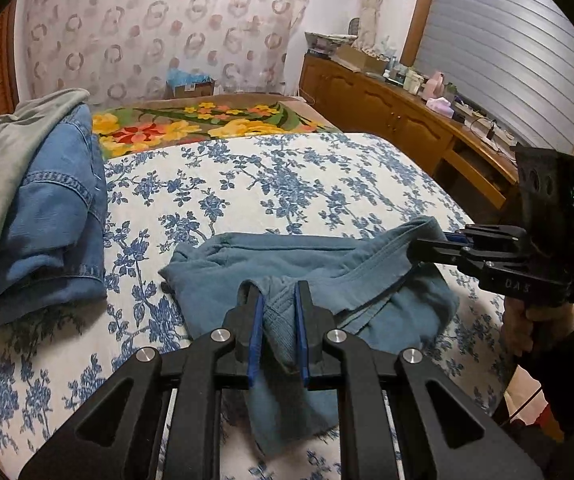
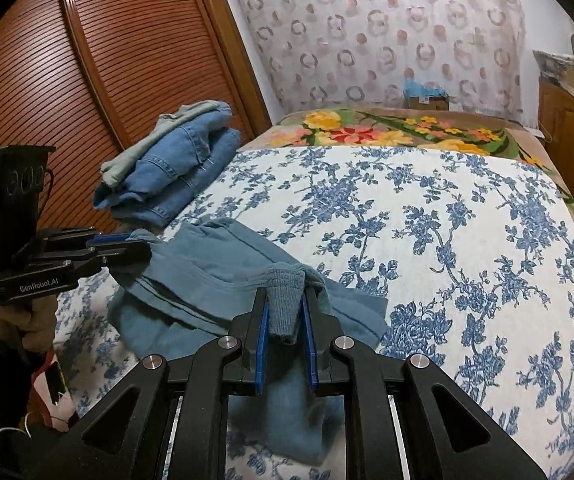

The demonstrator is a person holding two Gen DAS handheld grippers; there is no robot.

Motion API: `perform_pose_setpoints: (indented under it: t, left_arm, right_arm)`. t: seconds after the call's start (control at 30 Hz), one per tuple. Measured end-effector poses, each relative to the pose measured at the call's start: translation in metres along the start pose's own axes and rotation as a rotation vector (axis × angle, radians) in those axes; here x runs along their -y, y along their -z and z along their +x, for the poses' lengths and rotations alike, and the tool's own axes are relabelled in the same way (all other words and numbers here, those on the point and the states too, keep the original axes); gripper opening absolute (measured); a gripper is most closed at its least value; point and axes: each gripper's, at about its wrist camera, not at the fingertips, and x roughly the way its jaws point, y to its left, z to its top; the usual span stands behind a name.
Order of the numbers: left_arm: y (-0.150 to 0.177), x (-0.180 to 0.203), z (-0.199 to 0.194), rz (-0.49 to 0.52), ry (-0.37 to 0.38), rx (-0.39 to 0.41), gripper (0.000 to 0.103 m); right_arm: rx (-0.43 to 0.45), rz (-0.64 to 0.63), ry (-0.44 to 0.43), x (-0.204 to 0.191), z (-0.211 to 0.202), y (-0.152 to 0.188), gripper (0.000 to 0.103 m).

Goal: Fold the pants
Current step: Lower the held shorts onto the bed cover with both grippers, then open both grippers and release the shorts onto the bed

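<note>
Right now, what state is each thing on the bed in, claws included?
Left claw: shut on teal cotton pants.
Right claw: shut on the pants.
Teal cotton pants: bunched, partly lifted off the bed.
Blue denim jeans: folded, stacked.
Grey-green garment: lying on the jeans.
Blue floral bedspread: spread flat.

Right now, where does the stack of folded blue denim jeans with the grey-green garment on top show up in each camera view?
Left wrist view: the stack of folded blue denim jeans fills the left edge, on the floral bedspread.
Right wrist view: the same stack sits upper left of centre, at the bed's edge before the wooden slatted doors.
Shared landmark: the bright yellow-and-red flowered blanket beyond the bedspread.
</note>
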Motion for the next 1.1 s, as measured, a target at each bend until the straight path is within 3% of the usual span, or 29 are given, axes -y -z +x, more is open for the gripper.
perform_pose_setpoints:
  t: [0.23,0.33,0.43,0.5,0.67,0.83,1.1]
  left_arm:
    - [0.001,-0.012,0.017,-0.016,-0.007,-0.028,0.016]
    - [0.003,-0.014,0.021,-0.022,-0.01,-0.04,0.022]
    - [0.005,-0.017,0.026,-0.027,-0.011,-0.055,0.034]
    - [0.007,-0.017,0.027,-0.028,-0.009,-0.057,0.048]
    - [0.007,-0.018,0.026,-0.03,-0.02,-0.056,0.058]
    - [0.006,-0.017,0.018,-0.016,-0.042,-0.047,0.059]
    - [0.017,-0.018,0.0,-0.003,-0.062,-0.046,0.06]
  right_arm:
    - [-0.035,0.017,0.015,0.008,0.02,-0.002,0.015]
    - [-0.046,0.027,0.013,0.01,0.025,-0.003,0.019]
    - [-0.057,0.01,0.041,0.007,0.029,-0.004,0.023]
    - [-0.06,-0.009,0.064,0.004,0.03,-0.005,0.026]
    - [-0.055,-0.044,0.125,-0.002,0.026,-0.007,0.041]
    - [-0.038,-0.064,0.158,-0.006,0.014,-0.01,0.047]
    - [-0.068,-0.119,0.141,-0.014,-0.004,0.002,0.048]
